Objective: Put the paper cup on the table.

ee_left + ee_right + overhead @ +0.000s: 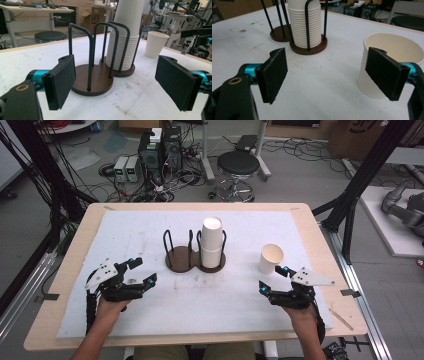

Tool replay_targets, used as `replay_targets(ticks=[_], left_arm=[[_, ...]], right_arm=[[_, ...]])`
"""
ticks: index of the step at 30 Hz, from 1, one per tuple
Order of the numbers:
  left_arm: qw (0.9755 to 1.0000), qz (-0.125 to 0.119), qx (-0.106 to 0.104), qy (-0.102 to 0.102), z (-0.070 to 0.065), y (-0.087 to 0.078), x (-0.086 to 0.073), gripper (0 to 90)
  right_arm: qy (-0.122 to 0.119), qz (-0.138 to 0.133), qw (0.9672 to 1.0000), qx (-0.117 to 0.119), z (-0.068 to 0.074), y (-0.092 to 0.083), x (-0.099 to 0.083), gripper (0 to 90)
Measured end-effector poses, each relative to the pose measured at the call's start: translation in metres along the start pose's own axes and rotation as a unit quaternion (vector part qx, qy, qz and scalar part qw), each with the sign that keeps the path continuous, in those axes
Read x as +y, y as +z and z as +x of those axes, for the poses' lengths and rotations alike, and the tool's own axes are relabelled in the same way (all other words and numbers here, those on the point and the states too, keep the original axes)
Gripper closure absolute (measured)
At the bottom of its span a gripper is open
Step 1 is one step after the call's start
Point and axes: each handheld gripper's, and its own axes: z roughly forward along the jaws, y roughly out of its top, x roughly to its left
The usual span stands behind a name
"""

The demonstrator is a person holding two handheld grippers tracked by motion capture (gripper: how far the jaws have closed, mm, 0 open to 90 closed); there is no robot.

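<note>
one loose cup [271, 258], one cup stack [211, 241]

Both grippers rest low on the table [75, 285], left gripper [142, 270] and right gripper [273, 279], jaws spread wide and holding nothing.

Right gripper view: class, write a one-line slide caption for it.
Right gripper, jaws open, beside a single paper cup; stacked cups wait in the holder behind.

White-covered table [75, 270] with cup holder [192, 259], cup [270, 258]
</note>
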Motion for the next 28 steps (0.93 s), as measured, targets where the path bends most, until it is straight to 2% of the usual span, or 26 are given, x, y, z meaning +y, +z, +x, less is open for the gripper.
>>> replay_targets(ticks=[6,28], left_arm=[[1.0000,-0.001,0.001,0.001,-0.0011,-0.0021,-0.0002,16.8],[1.0000,-0.003,0.002,0.000,-0.0001,-0.0008,-0.0015,16.9]], right_arm=[[-0.002,0.000,1.0000,-0.001,0.0035,0.0014,0.0018,18.4],[-0.009,0.006,0.9999,-0.004,0.0031,0.0030,0.0022,18.4]])
